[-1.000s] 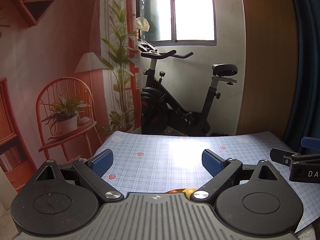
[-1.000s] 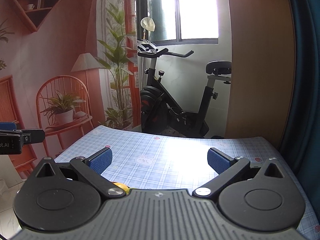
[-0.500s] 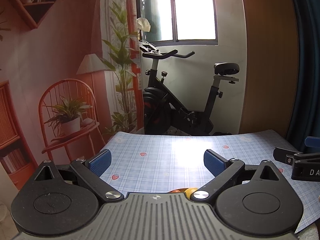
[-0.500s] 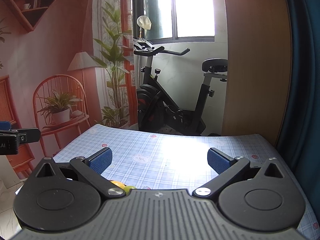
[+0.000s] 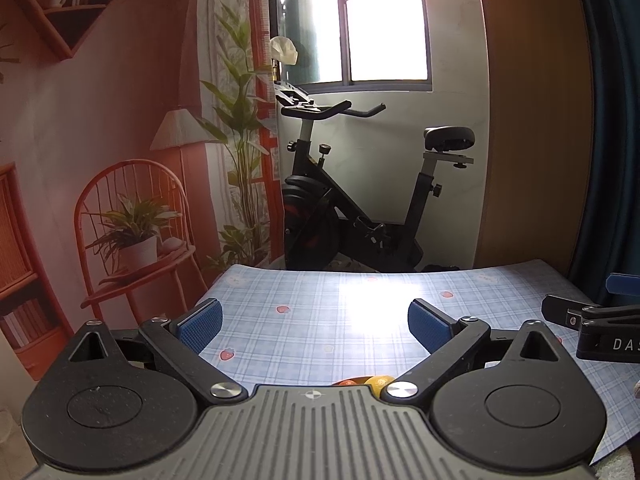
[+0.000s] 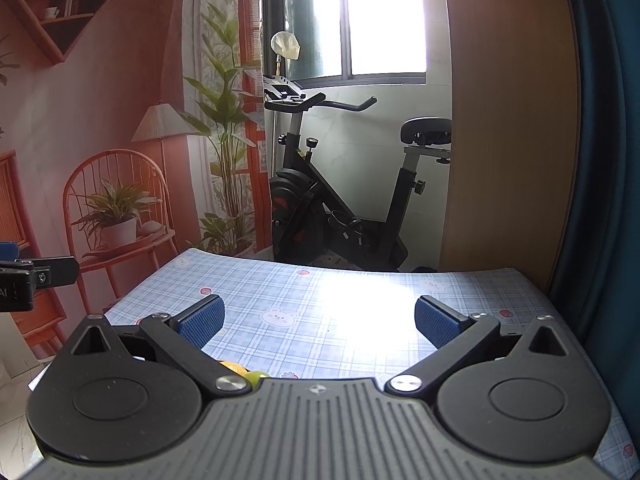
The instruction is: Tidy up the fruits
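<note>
My left gripper (image 5: 314, 326) is open and empty above the blue checked tablecloth (image 5: 360, 300). Just over its body I see the tops of a yellow fruit (image 5: 380, 381) and an orange fruit (image 5: 347, 382); the rest is hidden. My right gripper (image 6: 320, 320) is open and empty over the same cloth (image 6: 340, 300). An orange fruit (image 6: 234, 367) and a green fruit (image 6: 256, 376) peek out at its lower left, mostly hidden. The right gripper shows at the right edge of the left wrist view (image 5: 592, 326); the left gripper shows at the left edge of the right wrist view (image 6: 28, 280).
An exercise bike (image 5: 360, 208) stands past the table's far edge under a window. A wooden panel (image 6: 508, 120) and a dark blue curtain (image 6: 608, 140) are at the right. A printed backdrop with a chair and plant (image 5: 132, 232) fills the left.
Both views have shifted slightly: the left camera drifted a little, and the right gripper moved so the fruits at its lower left show a bit more. Both jaws stay open.
</note>
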Available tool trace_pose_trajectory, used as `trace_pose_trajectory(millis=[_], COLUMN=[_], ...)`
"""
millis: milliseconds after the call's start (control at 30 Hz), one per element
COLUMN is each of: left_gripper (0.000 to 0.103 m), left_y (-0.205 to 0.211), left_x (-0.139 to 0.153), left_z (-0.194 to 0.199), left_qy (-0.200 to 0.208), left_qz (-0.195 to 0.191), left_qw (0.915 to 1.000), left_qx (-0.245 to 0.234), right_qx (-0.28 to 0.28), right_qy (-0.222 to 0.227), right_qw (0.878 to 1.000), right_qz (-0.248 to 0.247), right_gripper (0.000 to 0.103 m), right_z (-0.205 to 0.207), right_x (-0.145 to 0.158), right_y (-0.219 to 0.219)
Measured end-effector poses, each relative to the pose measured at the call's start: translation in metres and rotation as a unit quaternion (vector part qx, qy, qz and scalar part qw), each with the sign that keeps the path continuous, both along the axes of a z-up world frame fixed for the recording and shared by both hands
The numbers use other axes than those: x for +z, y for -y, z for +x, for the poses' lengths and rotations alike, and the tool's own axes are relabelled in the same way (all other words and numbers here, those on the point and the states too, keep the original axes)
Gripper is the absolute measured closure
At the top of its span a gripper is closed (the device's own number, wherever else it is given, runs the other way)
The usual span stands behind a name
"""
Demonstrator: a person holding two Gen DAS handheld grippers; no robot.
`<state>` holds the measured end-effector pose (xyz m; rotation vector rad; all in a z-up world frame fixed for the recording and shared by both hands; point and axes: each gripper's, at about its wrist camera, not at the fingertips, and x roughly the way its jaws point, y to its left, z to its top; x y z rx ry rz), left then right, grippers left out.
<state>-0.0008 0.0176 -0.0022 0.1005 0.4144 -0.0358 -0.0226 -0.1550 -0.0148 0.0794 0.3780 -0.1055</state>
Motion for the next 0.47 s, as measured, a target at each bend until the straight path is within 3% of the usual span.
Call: trace_pose_trajectory(millis=[467], left_gripper=[0.003], left_y=[-0.0097], left_x=[-0.0003], left_z=[-0.0006], left_qy=[0.004], left_qz=[-0.006], left_qw=[0.9999], left_qx=[-0.007], right_qx=[0.000], right_qy=[-0.001], right_qw=[1.000], right_qz=[0.001], right_gripper=[0.000], right_z=[-0.0007], right_x=[-0.0001], right_y=[0.0000])
